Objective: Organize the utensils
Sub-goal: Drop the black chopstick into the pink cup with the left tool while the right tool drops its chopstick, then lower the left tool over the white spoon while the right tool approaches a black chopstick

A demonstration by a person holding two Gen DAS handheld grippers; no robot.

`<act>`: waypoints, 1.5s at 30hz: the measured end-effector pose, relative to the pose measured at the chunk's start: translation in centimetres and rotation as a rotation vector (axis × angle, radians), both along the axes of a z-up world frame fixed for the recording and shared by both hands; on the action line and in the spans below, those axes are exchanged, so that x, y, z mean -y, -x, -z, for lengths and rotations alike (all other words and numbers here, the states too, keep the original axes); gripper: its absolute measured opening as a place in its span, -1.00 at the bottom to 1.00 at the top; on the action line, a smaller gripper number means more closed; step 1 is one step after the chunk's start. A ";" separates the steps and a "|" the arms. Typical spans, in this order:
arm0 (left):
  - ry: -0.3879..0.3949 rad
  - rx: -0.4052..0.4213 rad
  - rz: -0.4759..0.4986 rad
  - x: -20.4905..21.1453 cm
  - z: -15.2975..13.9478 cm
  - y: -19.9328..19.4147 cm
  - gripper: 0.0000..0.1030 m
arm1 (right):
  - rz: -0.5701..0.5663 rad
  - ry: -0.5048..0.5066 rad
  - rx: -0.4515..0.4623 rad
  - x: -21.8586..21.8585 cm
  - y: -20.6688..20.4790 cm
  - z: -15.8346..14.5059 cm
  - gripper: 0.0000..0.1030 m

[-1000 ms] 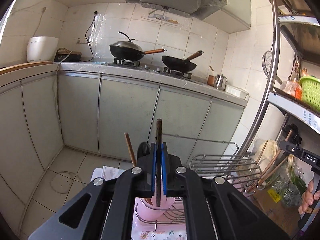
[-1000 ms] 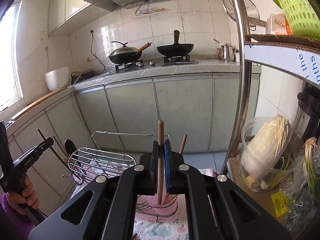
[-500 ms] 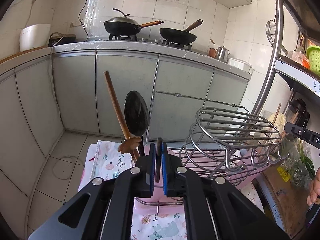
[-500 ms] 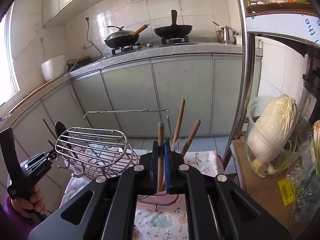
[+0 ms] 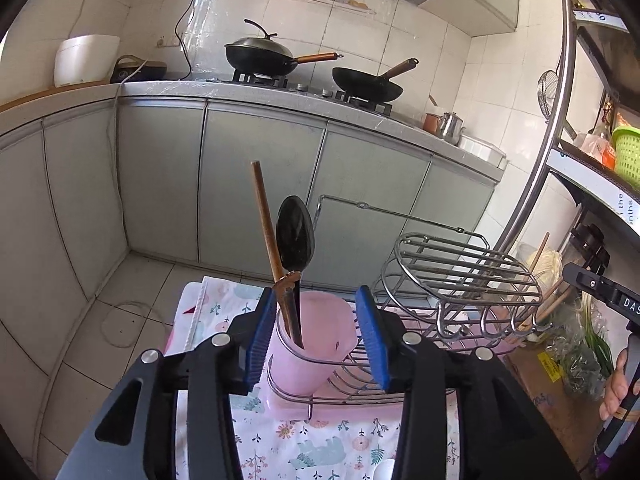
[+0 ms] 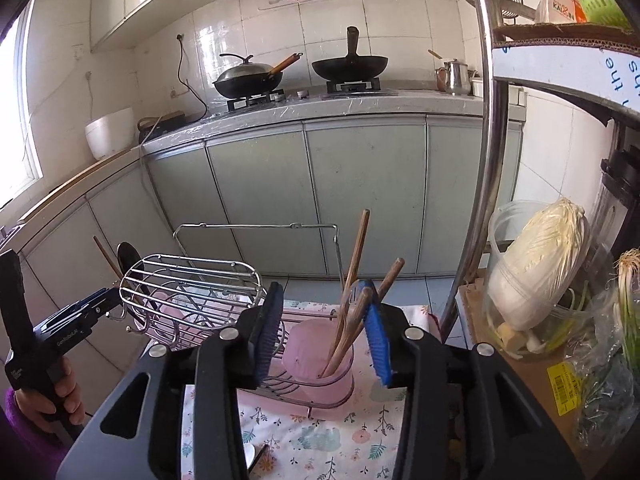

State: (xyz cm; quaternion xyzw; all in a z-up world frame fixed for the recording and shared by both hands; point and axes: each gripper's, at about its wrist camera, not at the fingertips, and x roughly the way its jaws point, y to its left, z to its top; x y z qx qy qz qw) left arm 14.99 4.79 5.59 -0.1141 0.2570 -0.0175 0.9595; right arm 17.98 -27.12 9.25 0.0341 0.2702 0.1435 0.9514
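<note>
My left gripper (image 5: 318,334) is open and empty, its blue pads either side of a pink cup (image 5: 310,340) in a wire rack (image 5: 460,272). A black spoon (image 5: 295,236) and a wooden-handled utensil (image 5: 266,220) stand in that cup. My right gripper (image 6: 322,332) is open and empty around a second pink cup (image 6: 318,364) that holds three wooden-handled utensils (image 6: 354,268). The left gripper also shows in the right wrist view (image 6: 72,320), and the right gripper's body at the right edge of the left wrist view (image 5: 600,288).
The rack stands on a floral cloth (image 6: 320,436). A steel shelf post (image 6: 484,128) rises on the right, with a cabbage in a jar (image 6: 536,264) and bagged greens (image 6: 616,360) beside it. Grey cabinets (image 5: 260,176) and two woks (image 5: 264,56) lie beyond.
Both grippers held upright utensils, lowered them toward the pink cups, then opened. The utensils now stand in the cups and both grippers are empty.
</note>
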 end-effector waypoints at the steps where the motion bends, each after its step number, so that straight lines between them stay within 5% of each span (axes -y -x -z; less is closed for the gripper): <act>1: 0.002 0.004 -0.001 0.0 -0.1 0.3 -0.21 | 0.003 0.003 0.010 0.1 0.3 -0.3 -0.16; 15: 0.028 0.000 0.070 1.4 -1.0 5.5 -0.20 | -0.009 0.018 0.117 0.2 7.5 -2.6 -0.06; 26: 0.010 -0.232 0.237 6.1 5.8 6.7 -0.20 | -0.078 -0.048 -0.146 -1.1 9.0 6.9 -0.05; 33: 0.068 -0.415 0.307 8.0 11.1 6.5 -0.20 | -0.096 -0.061 -0.302 -1.8 9.7 12.6 -0.05; 45: 0.101 -0.607 0.387 10.1 15.9 4.2 -0.41 | -0.129 -0.135 -0.475 -1.8 9.5 17.5 -0.05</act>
